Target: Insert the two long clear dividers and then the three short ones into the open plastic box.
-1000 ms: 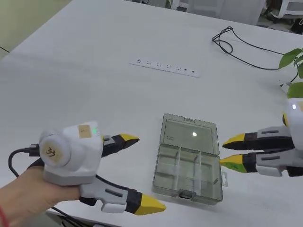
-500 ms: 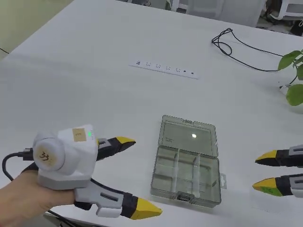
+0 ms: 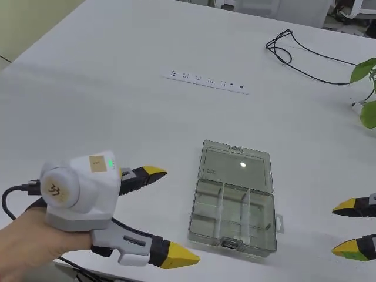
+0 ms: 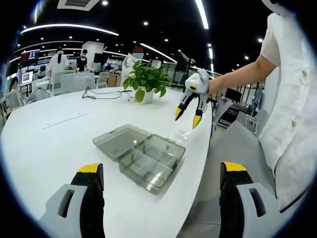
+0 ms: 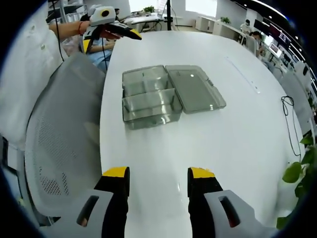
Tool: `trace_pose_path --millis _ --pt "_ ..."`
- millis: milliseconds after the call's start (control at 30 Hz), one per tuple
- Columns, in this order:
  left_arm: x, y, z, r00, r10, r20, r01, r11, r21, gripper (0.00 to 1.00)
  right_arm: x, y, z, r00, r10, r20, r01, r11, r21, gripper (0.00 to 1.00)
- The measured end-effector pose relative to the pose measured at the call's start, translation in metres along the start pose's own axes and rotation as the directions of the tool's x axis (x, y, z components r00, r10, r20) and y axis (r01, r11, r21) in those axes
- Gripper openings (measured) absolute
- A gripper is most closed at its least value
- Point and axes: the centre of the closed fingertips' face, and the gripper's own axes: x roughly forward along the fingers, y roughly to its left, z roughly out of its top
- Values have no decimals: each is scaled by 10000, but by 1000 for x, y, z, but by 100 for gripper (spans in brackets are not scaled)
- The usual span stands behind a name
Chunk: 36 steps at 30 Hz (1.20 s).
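A smoky clear plastic box [image 3: 252,242] lay open on the glossy white worktop [image 3: 117,106] near its front edge, with its flat hinged lid [image 3: 236,164] folded back on the far side. Thin clear dividers [image 3: 220,202] stood inside and cut the base into compartments. Two long walls could be made out in the head view. The short cross pieces were too faint to count, so the task looked near its end or done.

The left gripper [image 3: 167,214] hovered left of the box and well apart from it, its yellow-tipped fingers [image 3: 176,255] spread wide and holding nothing. The right gripper [image 3: 342,229] hung off to the right, its fingers also parted and empty.

Such dividers would likely be light, stiff, slick and easy to crack. A pinch on the top edge near the middle, pressing straight down into the slots, would suit them best. The box itself looked light enough to skate on the smooth surface, so bracing an outer wall would help.

Farther back on the worktop lay a white power strip [image 3: 207,82] and a looped black cable [image 3: 294,56], with a leafy green plant [image 3: 365,70] at the right. The right gripper view showed a grey mesh office chair [image 5: 59,124] beside the worktop. Around it was an open office under strip lights.
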Motion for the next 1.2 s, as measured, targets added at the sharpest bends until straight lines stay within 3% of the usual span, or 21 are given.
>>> trace_pose_path --millis 267,733,933,1000,1200 --pt "0 3 -2 9999 57 -88 -58 10000 -34 100 21 -5 -29 9931 215 -1156 -294 9973 -677 48" --pt "2 6 -2 9999 47 -146 -49 9999 -104 99 46 -5 -54 9722 287 -2323 -680 9843 -1628 46" --pt "3 6 -2 9999 28 -129 -29 9999 -127 99 47 -12 -64 9692 181 -2457 -642 9813 -1812 42" --pt "3 6 -2 9999 10 -139 -12 9999 -130 99 47 -15 -64 9675 15 -2529 -581 9745 -2168 40" --pt "3 6 -2 9999 8 -116 -9 9999 -123 99 47 -20 -66 9677 10 -2522 -529 9785 -1991 34"
